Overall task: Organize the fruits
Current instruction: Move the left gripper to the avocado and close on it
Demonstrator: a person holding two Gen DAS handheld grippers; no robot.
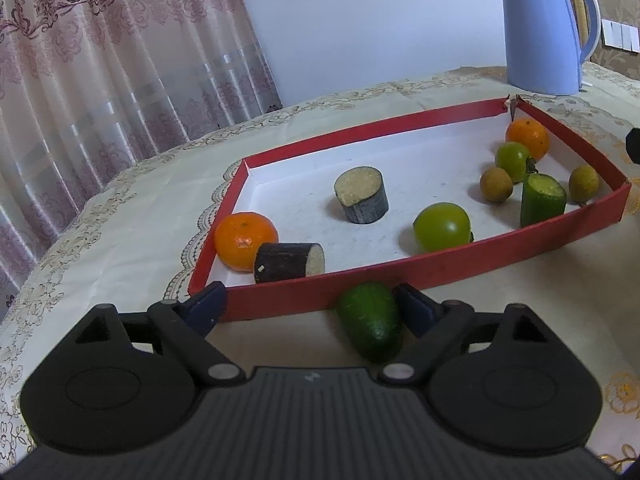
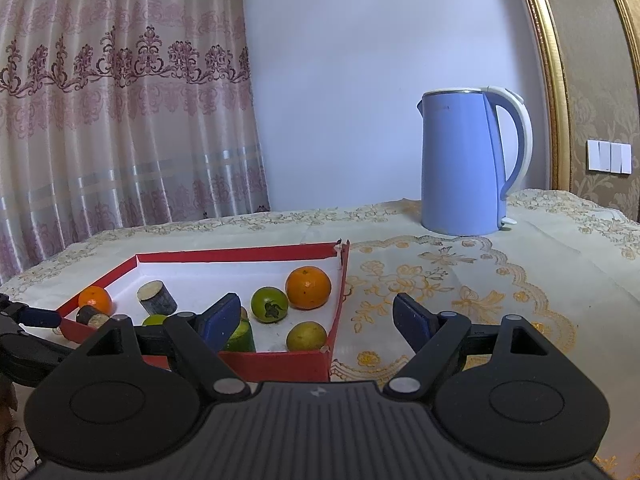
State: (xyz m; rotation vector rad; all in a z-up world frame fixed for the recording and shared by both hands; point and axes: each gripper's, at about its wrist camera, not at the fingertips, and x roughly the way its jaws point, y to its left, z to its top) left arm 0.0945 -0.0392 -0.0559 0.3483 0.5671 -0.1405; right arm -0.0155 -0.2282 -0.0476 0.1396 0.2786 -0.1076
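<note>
On the embroidered tablecloth (image 1: 120, 208), the red tray (image 1: 460, 256) already holds most fruit, while one green piece (image 1: 370, 320) lies outside its near edge between the spread left gripper (image 1: 308, 308); the right gripper (image 2: 316, 316) gapes empty.

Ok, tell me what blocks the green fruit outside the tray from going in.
The tray's red front wall stands directly between the green fruit, which lies inside the open left hand-held gripper, and the tray floor.
</note>
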